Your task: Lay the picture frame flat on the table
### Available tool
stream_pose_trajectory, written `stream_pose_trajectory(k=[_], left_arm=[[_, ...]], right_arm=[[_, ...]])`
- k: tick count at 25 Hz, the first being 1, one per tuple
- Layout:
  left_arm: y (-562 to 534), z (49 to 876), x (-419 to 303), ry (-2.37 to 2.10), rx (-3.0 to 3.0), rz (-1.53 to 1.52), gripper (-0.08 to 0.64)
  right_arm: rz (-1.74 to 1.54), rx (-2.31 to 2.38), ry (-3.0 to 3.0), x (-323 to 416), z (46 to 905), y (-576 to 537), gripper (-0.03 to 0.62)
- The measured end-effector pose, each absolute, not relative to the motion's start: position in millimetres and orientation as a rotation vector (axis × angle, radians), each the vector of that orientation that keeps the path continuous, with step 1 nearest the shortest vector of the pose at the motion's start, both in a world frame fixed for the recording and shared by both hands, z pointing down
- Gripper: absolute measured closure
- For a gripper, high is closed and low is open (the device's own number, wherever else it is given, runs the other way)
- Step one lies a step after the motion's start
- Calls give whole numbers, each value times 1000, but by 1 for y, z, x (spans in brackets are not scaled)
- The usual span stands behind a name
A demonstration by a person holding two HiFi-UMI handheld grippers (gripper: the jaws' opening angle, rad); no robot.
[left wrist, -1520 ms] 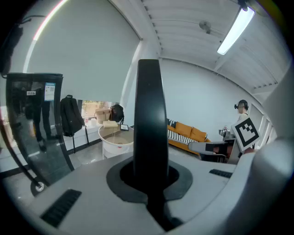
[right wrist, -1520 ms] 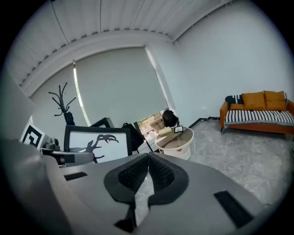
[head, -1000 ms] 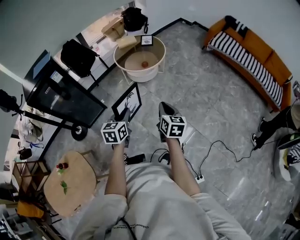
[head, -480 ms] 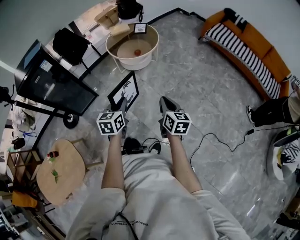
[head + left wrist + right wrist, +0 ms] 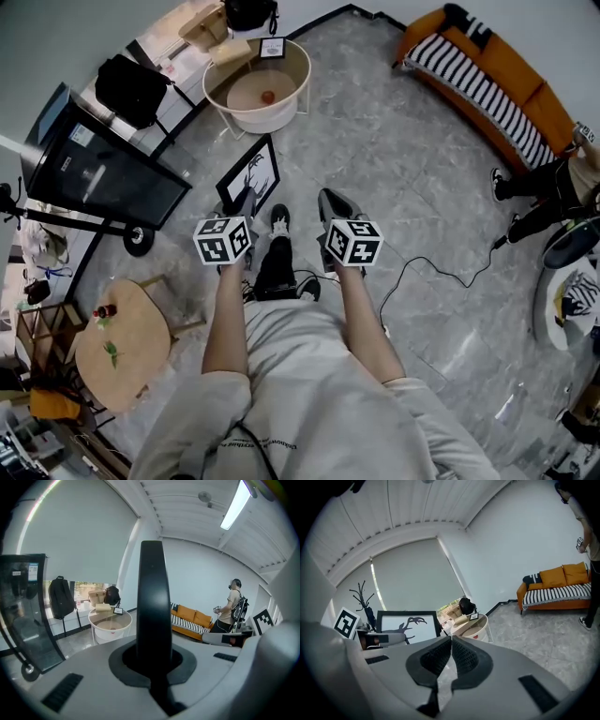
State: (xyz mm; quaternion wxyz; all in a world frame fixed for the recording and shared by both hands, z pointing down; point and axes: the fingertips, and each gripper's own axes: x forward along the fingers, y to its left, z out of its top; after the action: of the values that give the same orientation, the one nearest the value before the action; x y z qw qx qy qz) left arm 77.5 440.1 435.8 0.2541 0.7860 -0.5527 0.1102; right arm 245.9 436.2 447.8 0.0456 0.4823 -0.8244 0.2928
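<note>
Small picture frame [image 5: 273,48] stands upright at the far rim of the round white table [image 5: 301,91], well ahead of us in the head view. A large deer picture [image 5: 253,175] stands on the floor just beyond our left gripper [image 5: 246,202]. In the left gripper view we see its jaws pressed together, empty. In the right gripper view, our right gripper [image 5: 451,641] also has its jaws together, with nothing between them.

Picture frame [image 5: 253,174] bottom hidden behind left hand-held gripper [image 5: 244,199].
</note>
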Motion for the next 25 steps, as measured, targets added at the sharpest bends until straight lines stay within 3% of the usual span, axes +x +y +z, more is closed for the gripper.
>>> stream_pose_trajectory(k=[11, 25], left_arm=[[358, 440, 78, -1479, 2151, 262, 534], [213, 427, 24, -1495, 2118, 236, 534]], right_arm=[[807, 1453, -2462, 236, 453, 363, 557], [850, 1437, -2477, 188, 442, 212, 557]])
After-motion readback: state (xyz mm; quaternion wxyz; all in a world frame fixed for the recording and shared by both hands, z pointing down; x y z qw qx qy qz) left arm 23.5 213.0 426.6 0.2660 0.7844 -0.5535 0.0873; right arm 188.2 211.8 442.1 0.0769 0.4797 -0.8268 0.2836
